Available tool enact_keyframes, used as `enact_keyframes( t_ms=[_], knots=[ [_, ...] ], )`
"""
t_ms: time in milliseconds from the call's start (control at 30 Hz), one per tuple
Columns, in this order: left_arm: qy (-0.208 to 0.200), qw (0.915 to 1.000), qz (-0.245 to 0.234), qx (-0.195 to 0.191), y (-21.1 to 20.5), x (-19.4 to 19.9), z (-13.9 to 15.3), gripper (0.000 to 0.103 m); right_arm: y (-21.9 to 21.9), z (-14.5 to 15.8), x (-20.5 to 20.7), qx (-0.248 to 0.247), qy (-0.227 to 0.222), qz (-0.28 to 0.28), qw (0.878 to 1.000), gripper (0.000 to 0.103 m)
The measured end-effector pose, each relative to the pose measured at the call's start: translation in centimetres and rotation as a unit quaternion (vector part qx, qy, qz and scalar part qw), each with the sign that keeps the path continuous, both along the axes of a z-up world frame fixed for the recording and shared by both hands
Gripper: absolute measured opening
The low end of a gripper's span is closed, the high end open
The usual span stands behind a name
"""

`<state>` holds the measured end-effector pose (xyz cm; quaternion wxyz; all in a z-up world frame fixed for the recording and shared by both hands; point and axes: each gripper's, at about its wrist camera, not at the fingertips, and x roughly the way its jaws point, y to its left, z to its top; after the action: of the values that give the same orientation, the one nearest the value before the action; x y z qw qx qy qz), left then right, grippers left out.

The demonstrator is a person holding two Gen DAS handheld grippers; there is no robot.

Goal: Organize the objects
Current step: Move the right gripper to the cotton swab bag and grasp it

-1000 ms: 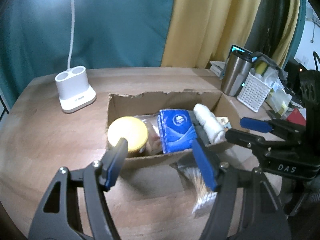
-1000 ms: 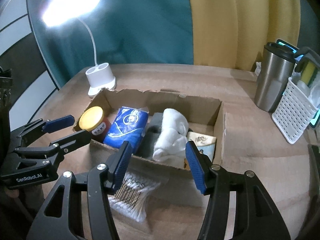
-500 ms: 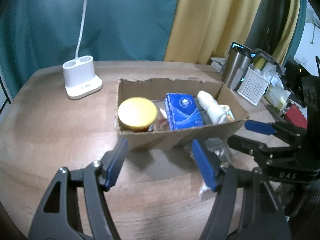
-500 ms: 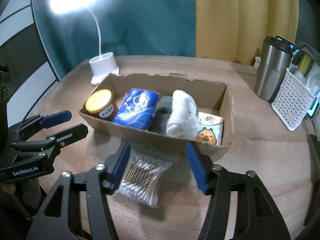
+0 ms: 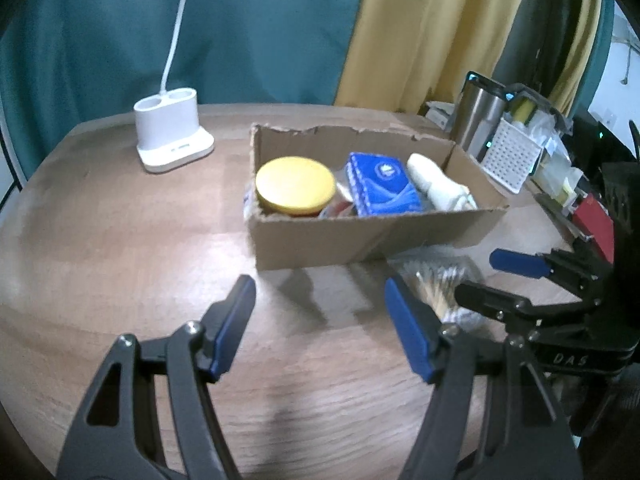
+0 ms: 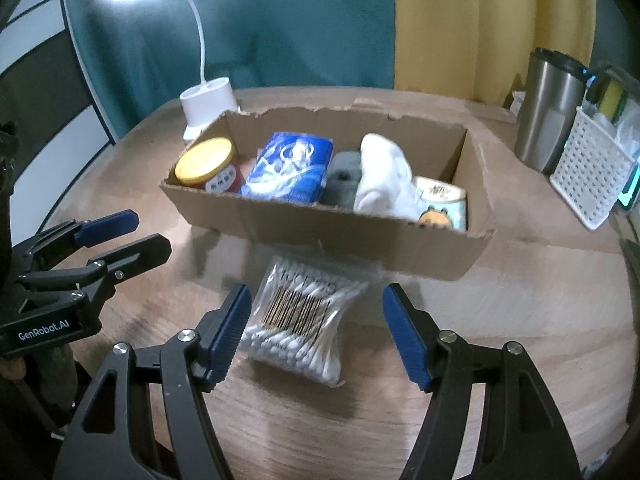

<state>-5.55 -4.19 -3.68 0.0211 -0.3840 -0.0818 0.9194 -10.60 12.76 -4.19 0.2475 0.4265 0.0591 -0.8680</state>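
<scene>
A cardboard box (image 6: 360, 236) on the wooden table holds a yellow-lidded jar (image 6: 210, 164), a blue tissue pack (image 6: 290, 166), a grey item (image 6: 344, 178), a white cloth roll (image 6: 382, 178) and a small cartoon pack (image 6: 440, 204). The box also shows in the left wrist view (image 5: 360, 240). A clear bag of cotton swabs (image 6: 304, 316) lies on the table in front of the box. My right gripper (image 6: 316, 336) is open, with the bag between its fingers. My left gripper (image 5: 320, 328) is open and empty, left of the bag (image 5: 436, 284).
A white lamp base (image 5: 172, 136) stands at the back left of the table. A steel tumbler (image 6: 550, 112) and a white perforated basket (image 6: 588, 160) stand at the right. A red item (image 5: 592, 228) lies by the right edge.
Both grippers have pulled back from the box and lowered toward the table. The bag of cotton swabs now sits between the right gripper's fingers. Both stay open.
</scene>
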Motion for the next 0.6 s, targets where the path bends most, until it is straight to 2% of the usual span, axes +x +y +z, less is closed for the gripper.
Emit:
enact_keyframes(
  t_ms=[600],
  knots=[
    [-0.016,0.9998,0.008,0.006,-1.2,0.0,-1.5,0.069,-2.2,-3.3,-0.4,0.015,-0.043,0.013,0.999,0.071]
  ],
)
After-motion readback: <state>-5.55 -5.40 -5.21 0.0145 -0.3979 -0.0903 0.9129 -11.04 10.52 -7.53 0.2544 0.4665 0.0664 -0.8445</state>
